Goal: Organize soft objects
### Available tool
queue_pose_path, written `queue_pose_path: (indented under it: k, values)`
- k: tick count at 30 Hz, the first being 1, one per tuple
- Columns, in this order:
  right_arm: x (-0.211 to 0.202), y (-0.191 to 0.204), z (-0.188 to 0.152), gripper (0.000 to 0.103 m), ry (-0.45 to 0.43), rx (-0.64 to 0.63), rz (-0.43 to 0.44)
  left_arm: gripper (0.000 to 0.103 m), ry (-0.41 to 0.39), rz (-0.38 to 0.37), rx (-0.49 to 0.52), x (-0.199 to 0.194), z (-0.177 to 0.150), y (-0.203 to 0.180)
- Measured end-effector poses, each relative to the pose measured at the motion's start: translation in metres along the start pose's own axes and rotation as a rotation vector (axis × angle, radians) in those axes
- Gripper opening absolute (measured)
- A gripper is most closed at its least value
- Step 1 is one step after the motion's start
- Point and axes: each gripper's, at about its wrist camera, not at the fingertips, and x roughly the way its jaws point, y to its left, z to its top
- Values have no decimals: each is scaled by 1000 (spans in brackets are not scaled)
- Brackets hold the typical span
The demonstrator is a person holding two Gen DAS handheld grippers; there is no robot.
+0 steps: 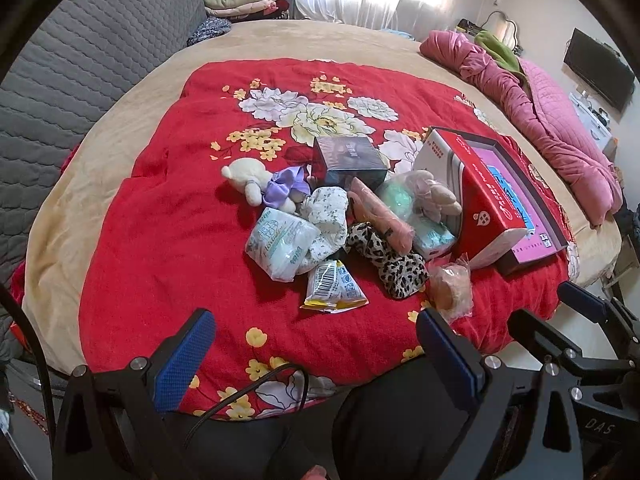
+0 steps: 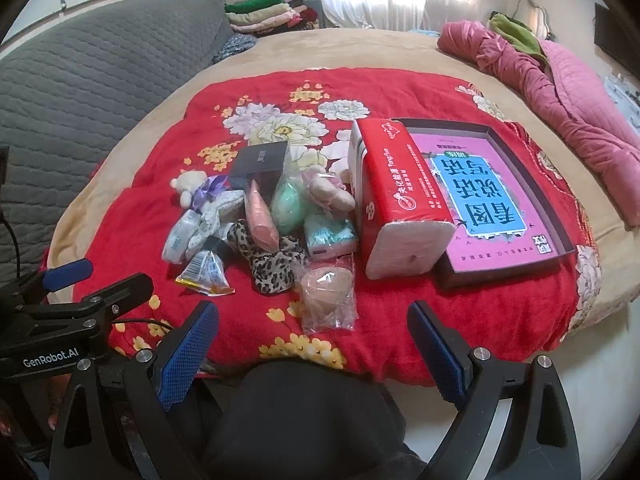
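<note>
A heap of soft things lies on the red flowered quilt (image 1: pixel 160 240): a cream plush bear (image 1: pixel 248 174) with a purple bow, a white tissue pack (image 1: pixel 280 244), a leopard-print cloth (image 1: pixel 386 258), a pink cloth roll (image 1: pixel 380 216), a yellow snack packet (image 1: pixel 334 286) and a bagged beige puff (image 2: pixel 328 292). A red tissue pack (image 2: pixel 394 196) leans against an open box lid (image 2: pixel 500 196) with a pink book in it. My left gripper (image 1: pixel 316 350) is open and empty near the quilt's front edge. My right gripper (image 2: pixel 312 340) is open and empty, just in front of the bagged puff.
A dark square box (image 1: pixel 350 160) stands behind the heap. A pink quilted blanket (image 1: pixel 552 120) lies bunched at the right, a grey quilted cover (image 1: pixel 80 80) at the left, folded clothes (image 1: pixel 236 0) at the back. A dark trouser leg (image 2: pixel 304 420) fills the foreground.
</note>
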Motion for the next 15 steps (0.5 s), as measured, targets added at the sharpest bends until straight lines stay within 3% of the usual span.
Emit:
queue_pose_path:
  k: [15]
  values:
    - [-1,1,-1,96,2,-5,1,101,-2,0,1,-1,0,0]
